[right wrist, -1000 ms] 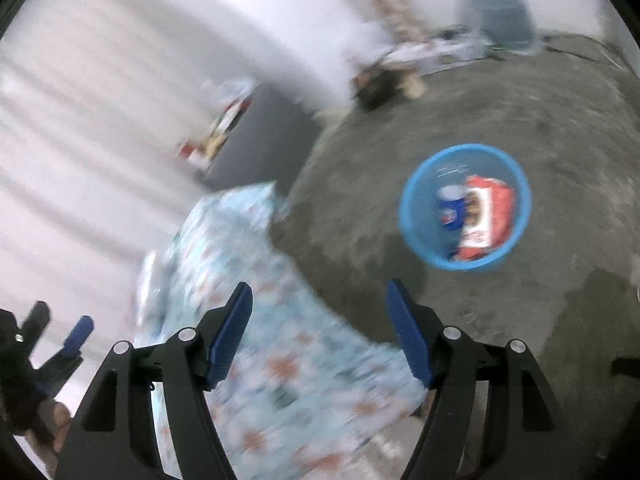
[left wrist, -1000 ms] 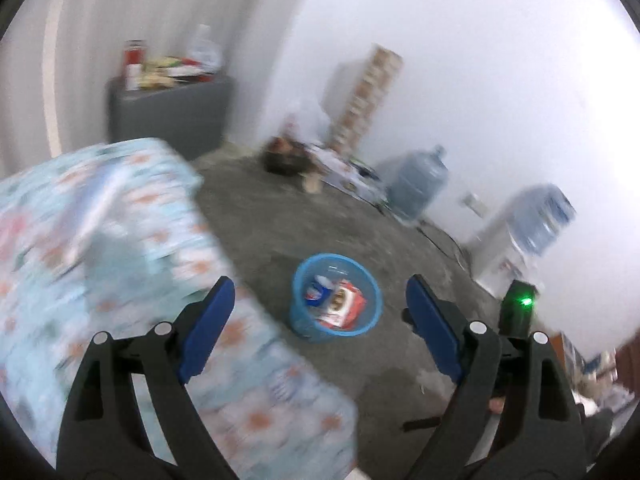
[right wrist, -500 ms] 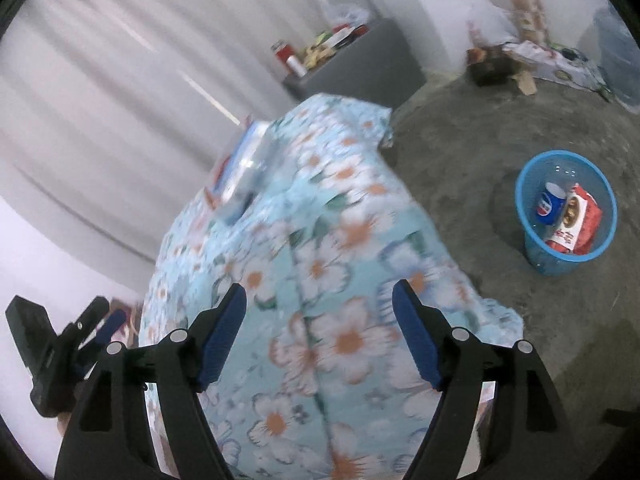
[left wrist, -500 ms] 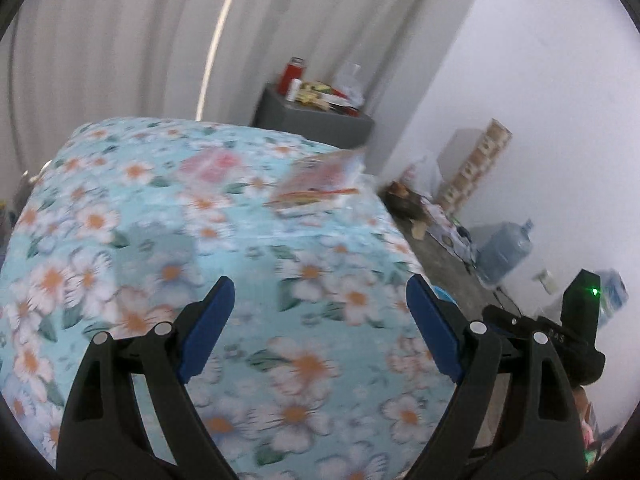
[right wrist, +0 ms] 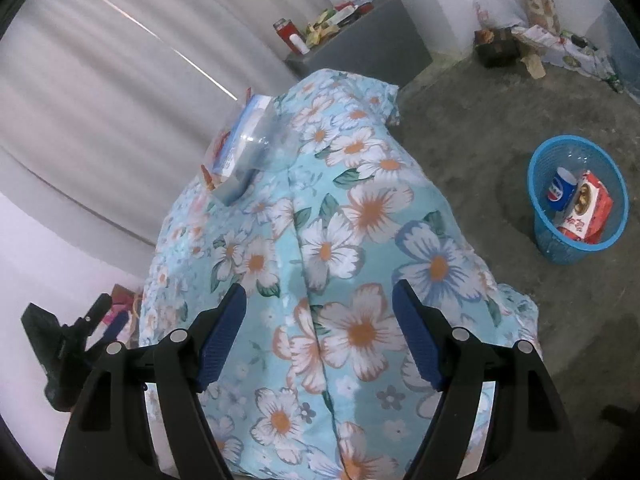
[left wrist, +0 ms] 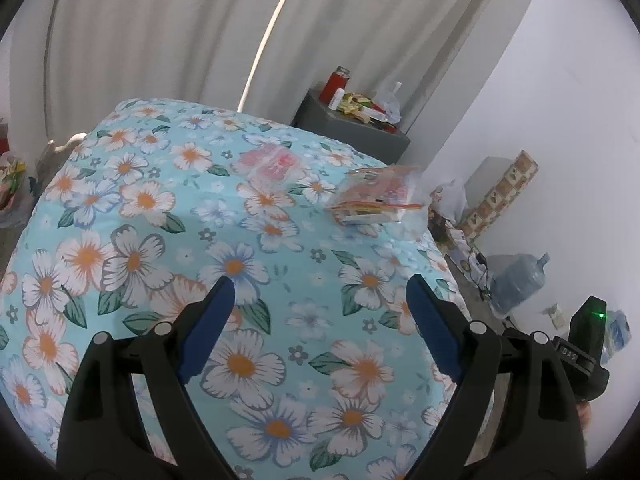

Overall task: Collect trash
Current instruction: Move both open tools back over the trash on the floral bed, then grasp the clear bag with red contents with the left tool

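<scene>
Both grippers released, empty. Clear wrapper pack (left wrist: 376,196) upper right of left gripper (left wrist: 320,328), long axis across frame; left nearer than right gripper (right wrist: 318,336).

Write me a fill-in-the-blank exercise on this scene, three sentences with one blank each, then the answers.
1. The blue basket stands on the ____, beside the table with the floral cloth.
2. Inside the basket, next to a red-and-white packet, sits a blue ____.
3. Nothing lies between the pads of the left gripper or the right gripper; both are ____.

Missing words: floor; can; open
</scene>
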The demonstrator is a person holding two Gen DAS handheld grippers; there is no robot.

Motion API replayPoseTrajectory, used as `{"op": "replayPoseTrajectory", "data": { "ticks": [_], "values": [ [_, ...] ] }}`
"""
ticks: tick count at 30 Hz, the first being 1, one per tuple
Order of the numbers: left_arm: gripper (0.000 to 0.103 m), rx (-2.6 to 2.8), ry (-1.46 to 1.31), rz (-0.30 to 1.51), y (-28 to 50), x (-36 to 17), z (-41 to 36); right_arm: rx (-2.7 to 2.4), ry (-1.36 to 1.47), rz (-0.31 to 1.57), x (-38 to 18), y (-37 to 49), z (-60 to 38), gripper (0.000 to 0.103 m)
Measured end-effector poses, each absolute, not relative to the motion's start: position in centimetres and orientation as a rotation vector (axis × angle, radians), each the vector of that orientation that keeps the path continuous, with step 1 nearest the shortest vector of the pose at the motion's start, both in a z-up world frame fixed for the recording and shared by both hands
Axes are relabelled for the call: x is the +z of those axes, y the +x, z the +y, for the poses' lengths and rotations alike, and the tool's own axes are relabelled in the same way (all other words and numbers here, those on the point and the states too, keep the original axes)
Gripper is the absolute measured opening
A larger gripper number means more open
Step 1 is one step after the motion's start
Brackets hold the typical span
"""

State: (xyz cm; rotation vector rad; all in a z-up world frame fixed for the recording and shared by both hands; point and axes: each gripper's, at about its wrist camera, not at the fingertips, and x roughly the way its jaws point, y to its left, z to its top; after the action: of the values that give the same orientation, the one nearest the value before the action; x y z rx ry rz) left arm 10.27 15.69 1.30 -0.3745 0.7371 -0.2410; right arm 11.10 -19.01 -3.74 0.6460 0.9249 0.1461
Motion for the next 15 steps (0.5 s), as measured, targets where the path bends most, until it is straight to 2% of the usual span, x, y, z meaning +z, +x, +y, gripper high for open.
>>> {"op": "replayPoseTrajectory", "data": {
  "ticks": [10, 15],
  "values": [
    [0.083, -0.226, -0.401, 0.753, 13.9, -0.2, 16.7, 0.225, 0.667, 0.953, -3.8, 13.3, -18.0, 0.074],
    [0.083, -0.258, -0.559, 0.848, 20.1, -2.0, 19.5, 0.293, 0.671, 0.940, -2.7, 14.8, -17.1, 0.074]
  ]
}}
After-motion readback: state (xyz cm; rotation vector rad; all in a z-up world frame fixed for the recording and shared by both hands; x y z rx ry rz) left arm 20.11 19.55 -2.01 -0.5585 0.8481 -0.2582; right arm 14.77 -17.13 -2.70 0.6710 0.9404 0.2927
